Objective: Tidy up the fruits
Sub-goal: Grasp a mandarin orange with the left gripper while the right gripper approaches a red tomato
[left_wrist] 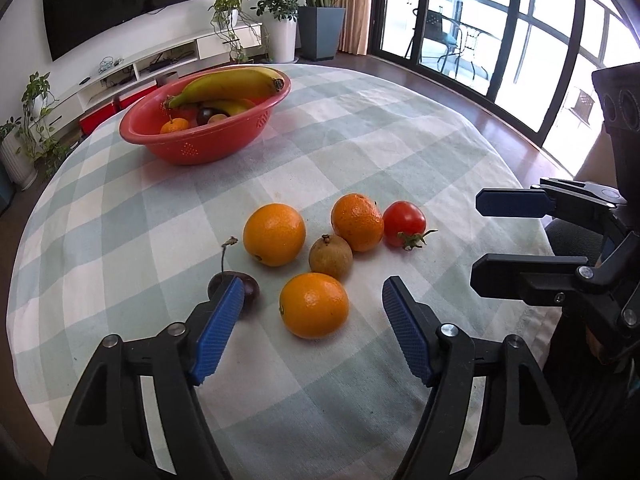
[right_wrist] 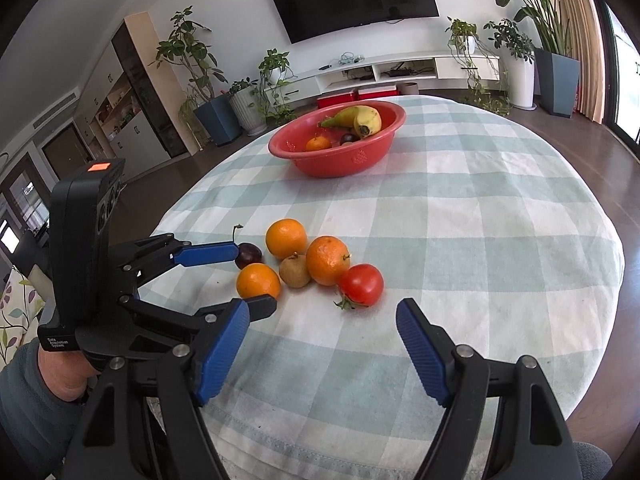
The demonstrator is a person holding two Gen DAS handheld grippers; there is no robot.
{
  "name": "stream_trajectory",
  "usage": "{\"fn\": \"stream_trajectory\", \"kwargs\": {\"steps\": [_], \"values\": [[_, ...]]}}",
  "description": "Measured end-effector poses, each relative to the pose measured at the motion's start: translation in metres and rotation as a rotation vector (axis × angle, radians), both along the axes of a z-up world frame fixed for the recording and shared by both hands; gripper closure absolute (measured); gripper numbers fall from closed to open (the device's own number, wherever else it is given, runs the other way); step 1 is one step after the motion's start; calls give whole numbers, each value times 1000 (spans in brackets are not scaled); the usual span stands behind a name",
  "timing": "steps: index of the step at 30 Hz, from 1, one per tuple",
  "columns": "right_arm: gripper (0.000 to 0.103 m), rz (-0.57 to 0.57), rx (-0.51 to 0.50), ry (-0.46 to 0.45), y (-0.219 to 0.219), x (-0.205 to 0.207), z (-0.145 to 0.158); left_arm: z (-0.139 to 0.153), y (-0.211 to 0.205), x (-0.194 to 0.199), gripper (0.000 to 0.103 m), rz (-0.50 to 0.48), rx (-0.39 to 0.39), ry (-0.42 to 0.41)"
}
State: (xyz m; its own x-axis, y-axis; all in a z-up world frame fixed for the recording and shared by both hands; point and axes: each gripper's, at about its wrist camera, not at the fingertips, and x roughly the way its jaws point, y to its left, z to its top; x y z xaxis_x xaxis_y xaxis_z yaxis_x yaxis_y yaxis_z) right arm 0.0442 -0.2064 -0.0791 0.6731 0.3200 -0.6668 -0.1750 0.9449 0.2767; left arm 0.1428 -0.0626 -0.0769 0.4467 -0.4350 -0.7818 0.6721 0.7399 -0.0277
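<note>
**Loose fruit clustered mid-table, both grippers spread wide**

Six pieces of loose fruit lie in a tight cluster at the centre of the left wrist view: a near orange [left_wrist: 314, 305] low in the group, a second orange [left_wrist: 274, 234] up and left of it, a mandarin [left_wrist: 357, 222] at the upper right, and a brown round fruit [left_wrist: 330, 257] between them, touching or nearly touching the mandarin. A red tomato [left_wrist: 404, 223] with a green calyx sits just right of the mandarin. A dark plum [left_wrist: 236, 286] with a long stem lies at the left edge of the group, partly hidden behind a blue pad.

The left gripper [left_wrist: 314, 330] is spread wide, its pads flanking the near orange without touching it. The right gripper [right_wrist: 323, 350] is also spread wide and empty, low in its own frame, with the tomato just beyond its tips.

In the upper left of the left wrist view stands a red basket [left_wrist: 208, 142] holding bananas [left_wrist: 228, 84], a small orange and darker fruit. Everything rests on a checked tablecloth [left_wrist: 380, 128].
</note>
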Motion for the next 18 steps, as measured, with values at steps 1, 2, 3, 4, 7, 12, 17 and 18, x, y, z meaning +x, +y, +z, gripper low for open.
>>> {"fn": "stream_trajectory", "kwargs": {"steps": [1,2,3,4,7,12,17,18], "values": [[24,0,-1,0,0,0,0,1,-1,0,40,-9,3,2],[24,0,-2,1,0,0,0,1,-2,1,43,-20,6,4],[24,-1,-2,3,0,0,0,1,-4,0,47,-29,9,8],[24,-1,-2,4,0,0,-1,1,-6,-1,48,-35,16,5],[24,-1,-2,3,0,0,-1,-3,-10,-4,48,-50,34,-4],[24,0,-4,5,0,0,-1,-5,-14,-5,48,-63,60,-12],[24,-3,0,5,0,1,-1,-3,-13,-7,52,-63,67,-23],[24,-4,1,5,0,1,-1,-3,-12,-8,54,-66,65,-21]]}}
